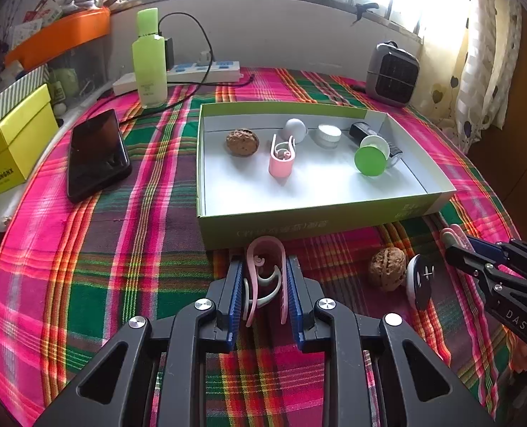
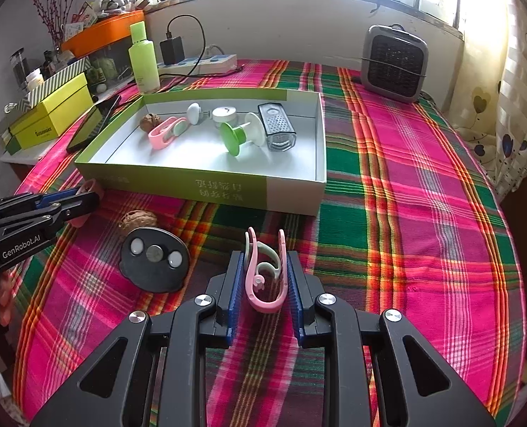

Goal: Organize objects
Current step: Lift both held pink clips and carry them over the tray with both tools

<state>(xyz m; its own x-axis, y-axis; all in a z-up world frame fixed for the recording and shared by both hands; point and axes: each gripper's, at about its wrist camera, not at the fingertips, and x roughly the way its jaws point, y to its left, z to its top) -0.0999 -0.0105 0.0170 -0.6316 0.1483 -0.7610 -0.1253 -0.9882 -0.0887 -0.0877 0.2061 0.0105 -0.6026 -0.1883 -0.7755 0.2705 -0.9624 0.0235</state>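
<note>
My left gripper [image 1: 265, 277] is shut on a pink clip [image 1: 265, 270], just in front of the green box [image 1: 299, 224]. My right gripper [image 2: 265, 274] is shut on another pink clip [image 2: 265, 277], right of the left gripper [image 2: 85, 199]. The right gripper also shows at the right of the left wrist view [image 1: 455, 245]. In the box lie a walnut [image 1: 242, 142], a third pink clip [image 1: 281, 158], a green-and-white spool [image 1: 372, 156], a small white jar [image 1: 329, 135], a white knob [image 1: 295, 130] and a small grater [image 2: 276, 126]. On the cloth lie a second walnut [image 1: 388, 268] and a black disc [image 2: 155, 259].
A plaid cloth [image 2: 405, 213] covers the table. A black phone [image 1: 94, 153], a green bottle [image 1: 149, 60], a power strip [image 1: 192, 74] and yellow boxes [image 1: 11, 149] are at the back left. A grey heater [image 2: 395, 62] stands at the back right.
</note>
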